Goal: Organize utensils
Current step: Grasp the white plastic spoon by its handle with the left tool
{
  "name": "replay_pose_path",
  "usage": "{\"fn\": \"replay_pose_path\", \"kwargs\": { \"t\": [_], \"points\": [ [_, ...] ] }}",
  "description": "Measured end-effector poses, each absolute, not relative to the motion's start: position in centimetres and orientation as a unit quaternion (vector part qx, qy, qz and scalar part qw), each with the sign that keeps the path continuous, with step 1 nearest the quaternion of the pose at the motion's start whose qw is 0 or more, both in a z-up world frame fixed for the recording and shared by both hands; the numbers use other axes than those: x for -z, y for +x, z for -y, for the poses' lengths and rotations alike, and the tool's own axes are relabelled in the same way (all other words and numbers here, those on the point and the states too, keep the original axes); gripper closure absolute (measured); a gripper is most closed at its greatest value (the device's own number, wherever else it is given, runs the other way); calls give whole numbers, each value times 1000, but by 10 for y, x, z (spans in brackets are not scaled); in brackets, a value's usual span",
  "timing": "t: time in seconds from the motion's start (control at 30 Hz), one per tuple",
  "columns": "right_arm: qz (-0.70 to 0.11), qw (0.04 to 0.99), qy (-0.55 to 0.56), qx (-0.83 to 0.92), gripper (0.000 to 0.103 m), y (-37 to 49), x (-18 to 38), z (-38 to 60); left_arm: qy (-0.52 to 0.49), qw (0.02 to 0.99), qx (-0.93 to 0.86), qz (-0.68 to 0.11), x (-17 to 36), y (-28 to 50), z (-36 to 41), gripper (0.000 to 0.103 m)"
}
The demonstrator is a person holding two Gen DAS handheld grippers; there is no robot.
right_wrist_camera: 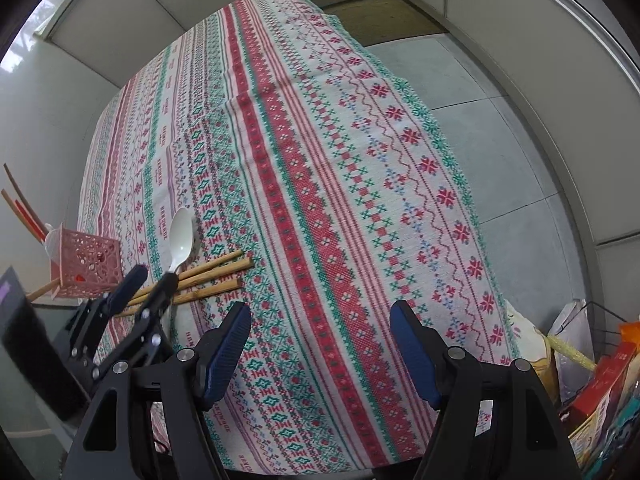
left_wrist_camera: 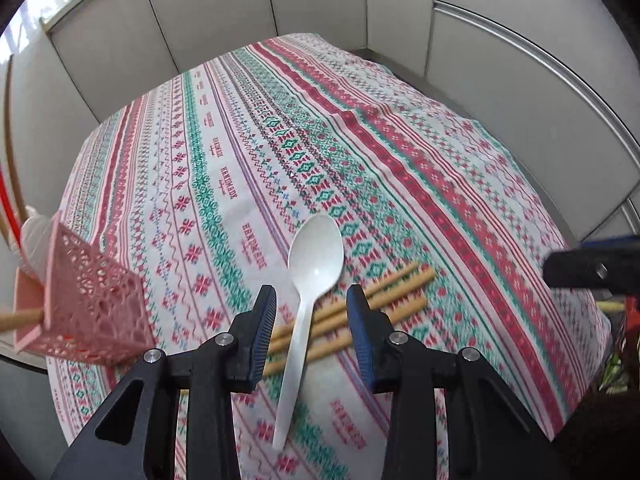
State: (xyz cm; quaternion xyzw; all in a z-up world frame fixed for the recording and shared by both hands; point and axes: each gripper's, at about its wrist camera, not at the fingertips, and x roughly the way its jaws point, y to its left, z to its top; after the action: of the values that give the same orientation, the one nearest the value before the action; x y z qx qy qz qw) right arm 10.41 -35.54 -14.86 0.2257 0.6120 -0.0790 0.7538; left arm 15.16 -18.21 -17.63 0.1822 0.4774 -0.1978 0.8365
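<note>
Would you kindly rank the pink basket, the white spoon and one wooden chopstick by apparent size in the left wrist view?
1. Pink basket, largest, though it is cut off by the frame edge and nearer the lens.
2. White spoon and wooden chopstick: similar in length, so unranked; the chopstick is partly hidden by the hand-held gripper.

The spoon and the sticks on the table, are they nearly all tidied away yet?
Partly. The pink basket already holds a few sticks and something white. In hand: the left gripper is around the white spoon, fingers not yet touching it. Left: the spoon and the wooden chopsticks still lie on the tablecloth. The right gripper is open and empty.
</note>
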Motion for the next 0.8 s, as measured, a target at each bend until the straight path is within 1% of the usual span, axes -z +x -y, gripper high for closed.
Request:
{"fn": "replay_pose_path", "kwargs": {
  "t": [0.23, 0.47, 0.53, 0.57, 0.6, 0.67, 0.8],
  "points": [
    [-613, 751, 233, 78, 30, 106, 151, 365, 169, 820, 187, -514, 195, 191, 192, 64],
    [-613, 752, 231, 73, 30, 106, 149, 365, 145, 812, 211, -525, 197, 203, 200, 65],
    [-613, 752, 231, 73, 30, 105, 150, 365, 133, 809, 215, -531, 199, 205, 198, 81],
    [-614, 751, 232, 74, 30, 104, 150, 366, 129, 807, 215, -534, 200, 206, 197, 93],
    [-614, 751, 232, 74, 30, 103, 150, 367, 120, 808, 214, -536, 199, 207, 195, 98],
    [-614, 750, 234, 76, 30, 102, 151, 369, 102, 808, 221, -536, 195, 208, 191, 101],
    [-613, 749, 238, 78, 30, 101, 151, 371, 104, 816, 225, -522, 185, 200, 190, 101]
  ]
}}
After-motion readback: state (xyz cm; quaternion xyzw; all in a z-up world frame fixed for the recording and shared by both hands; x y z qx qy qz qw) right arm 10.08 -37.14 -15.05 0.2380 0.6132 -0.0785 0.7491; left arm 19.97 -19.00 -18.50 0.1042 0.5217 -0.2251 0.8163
